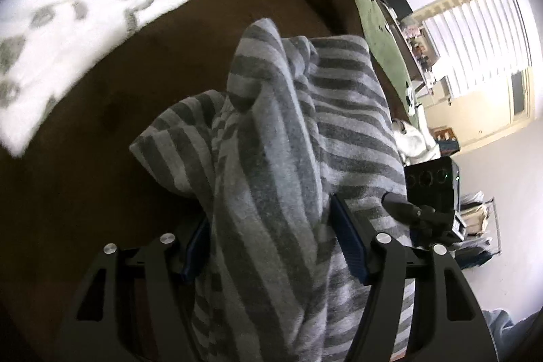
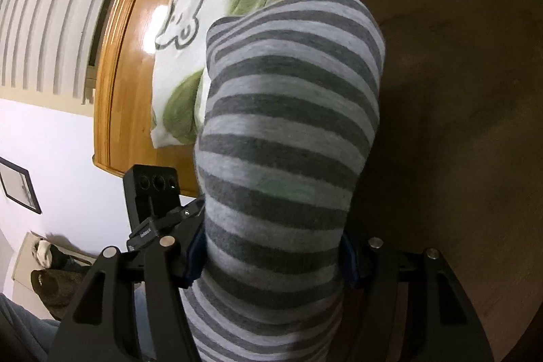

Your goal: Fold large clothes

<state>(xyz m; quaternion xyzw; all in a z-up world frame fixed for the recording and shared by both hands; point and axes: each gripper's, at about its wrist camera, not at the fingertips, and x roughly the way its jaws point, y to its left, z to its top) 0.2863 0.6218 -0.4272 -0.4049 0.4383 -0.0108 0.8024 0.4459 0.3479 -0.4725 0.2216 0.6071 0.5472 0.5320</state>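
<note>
Both tongs loaded w/ the same striped grey garment (image 1: 271,158). My left gripper (image 1: 271,236) has a thick bunch of it filling the gap btwn its blue pads (image 1: 349,246); jaws stand fairly wide, but only bc the wad is bulky. The cloth runs straight fwd from the fingers, humps up ahead of them, then spills over the dark brown surface (image 1: 101,124) below. My right gripper (image 2: 271,256) is the same story: a fat roll of striped cloth jammed btwn the pads, jaws held apart by it, rounded end sticking out dead ahead. Can't see cloth sagging free of either grip, so I take both holds as firm. The relation that matters: from each tong the garment's long run lies along the fingers, fwd and slightly down toward the brown surface, and the stretch joining my two hands isn't visible in either view, so I can't tell how taut or straight that edge is. Neither hand looks nearer; both seem abt level w/ each other. Off to the left gripper's far left sits a white blanket w/ green print (image 1: 68,22); ahead-left of the right gripper, the same sort of printed fabric lies on a wooden board (image 2: 135,73). My guess: next is laying the held edge down ahead, clear of that blanket.
</note>
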